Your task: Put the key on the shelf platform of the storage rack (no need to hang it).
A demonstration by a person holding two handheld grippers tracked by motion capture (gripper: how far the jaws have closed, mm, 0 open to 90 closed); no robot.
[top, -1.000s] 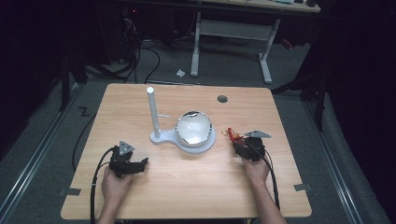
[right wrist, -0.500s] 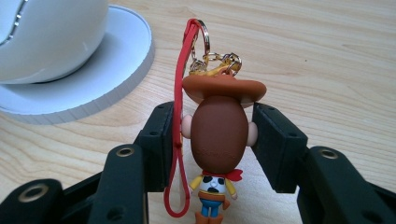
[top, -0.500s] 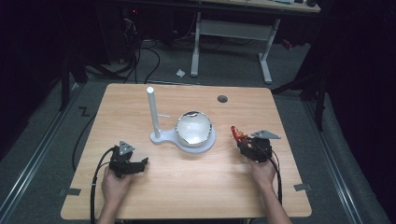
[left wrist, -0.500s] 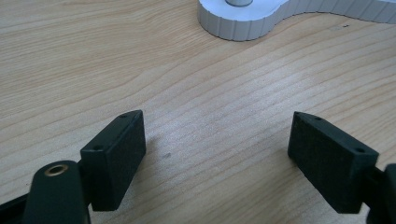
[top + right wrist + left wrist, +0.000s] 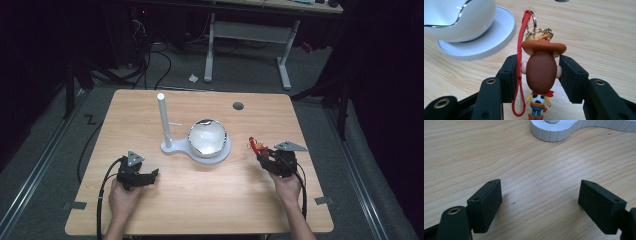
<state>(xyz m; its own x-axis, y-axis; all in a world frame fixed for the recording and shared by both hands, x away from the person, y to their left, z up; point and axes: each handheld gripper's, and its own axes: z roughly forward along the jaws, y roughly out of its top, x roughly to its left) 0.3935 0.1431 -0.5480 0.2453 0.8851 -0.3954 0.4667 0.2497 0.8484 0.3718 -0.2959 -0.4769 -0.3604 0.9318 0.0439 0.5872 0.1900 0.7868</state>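
**Cowboy keychain clamped in the right jaws**

The light wooden table (image 5: 200,200) carries a white stand with an upright post and a glossy white sphere (image 5: 461,17), which lies ahead and left of the right gripper (image 5: 541,75). Its jaws grip the head of a small cowboy figure keychain with brown hat, red strap and gold ring (image 5: 541,72). The left gripper (image 5: 540,202) rests with jaws spread, bare wood between them.
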